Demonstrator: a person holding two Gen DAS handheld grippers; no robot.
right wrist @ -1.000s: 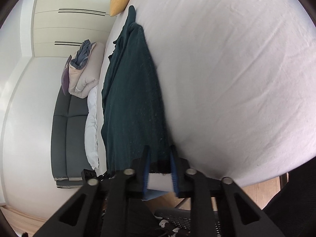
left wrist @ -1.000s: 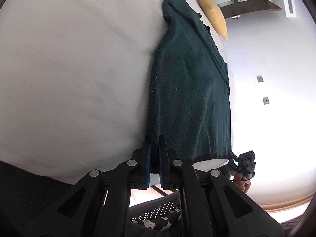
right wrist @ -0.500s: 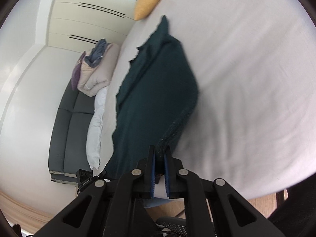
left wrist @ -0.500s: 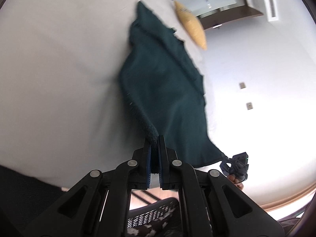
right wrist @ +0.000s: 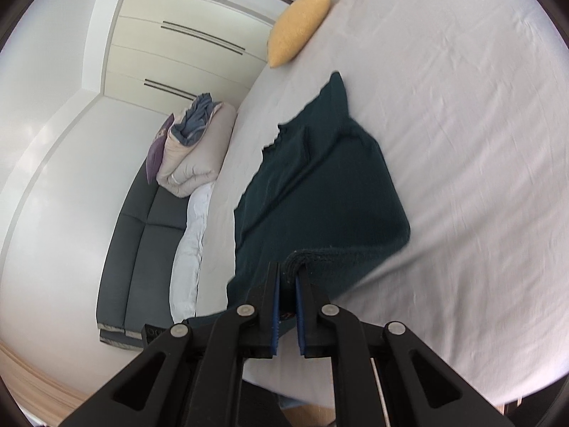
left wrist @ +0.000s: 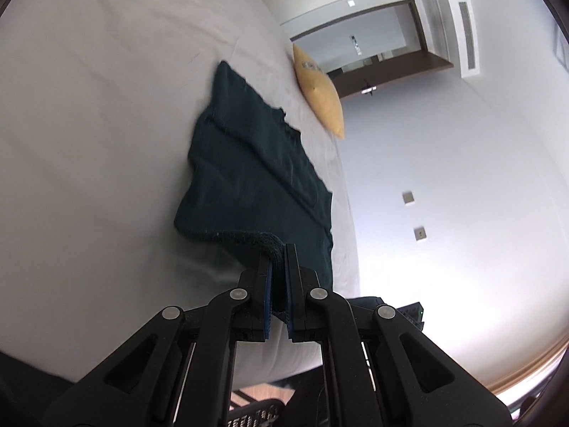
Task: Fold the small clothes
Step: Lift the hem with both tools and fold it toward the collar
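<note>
A dark green knit garment lies along the edge of a white bed. Its far end rests flat on the sheet, while its near end is lifted off the sheet. My left gripper is shut on one near corner of the garment, with thick hem bunched between its blue pads. In the right wrist view the same garment stretches away from me, and my right gripper is shut on the other near corner. The hem sags between the two corners.
A yellow cushion lies at the bed's far edge, beyond the garment. To the left of the bed stands a dark grey sofa with folded bedding on it. Behind the sofa is a white wardrobe. The bed's edge runs close beside the garment.
Both grippers have risen and carried the garment's near hem up off the bed edge and towards the far end. The cloth now bulges upward instead of lying flat.
</note>
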